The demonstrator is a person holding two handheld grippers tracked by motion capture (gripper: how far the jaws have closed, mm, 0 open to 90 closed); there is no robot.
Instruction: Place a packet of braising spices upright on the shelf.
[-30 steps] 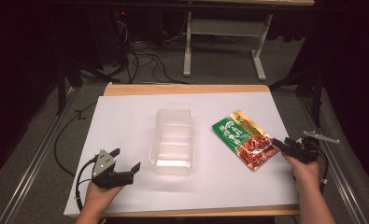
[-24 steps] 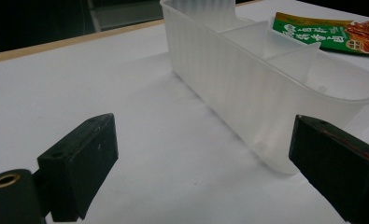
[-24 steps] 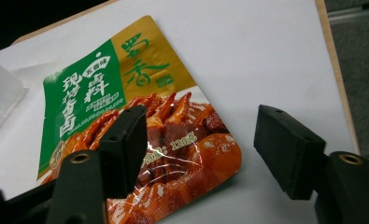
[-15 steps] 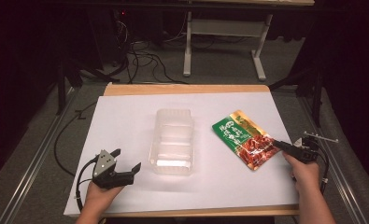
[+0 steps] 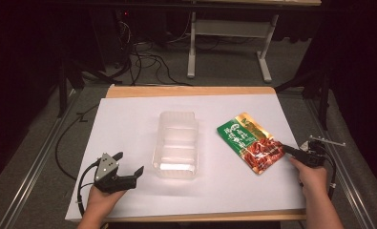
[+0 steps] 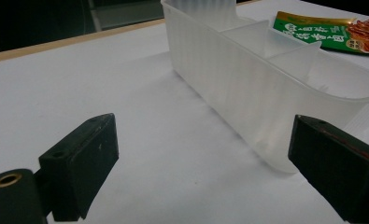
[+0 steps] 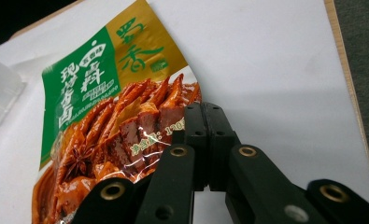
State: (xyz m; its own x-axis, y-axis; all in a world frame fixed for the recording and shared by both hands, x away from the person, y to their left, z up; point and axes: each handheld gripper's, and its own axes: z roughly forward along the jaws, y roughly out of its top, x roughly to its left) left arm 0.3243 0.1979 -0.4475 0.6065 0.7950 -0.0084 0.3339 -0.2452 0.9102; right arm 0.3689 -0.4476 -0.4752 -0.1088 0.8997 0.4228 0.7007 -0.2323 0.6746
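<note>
A green, gold and red food packet lies flat on the white table cover, right of centre. My right gripper has just been closing, and its jaws now meet on the packet's right edge, which runs in between them. A clear plastic container with compartments stands empty in the middle. My left gripper rests open on the table to the container's left, with its right jaw close to the container's near corner and nothing between the jaws. The packet lies beyond the container.
The white cover spans a wooden table with bare room at the back and left. Metal rails run along both sides on the floor. Cables and a white desk frame lie behind the table.
The right gripper's jaws, apart a second ago, have come together at the packet's right edge. Both hands, the packet and the container stay where they were.
</note>
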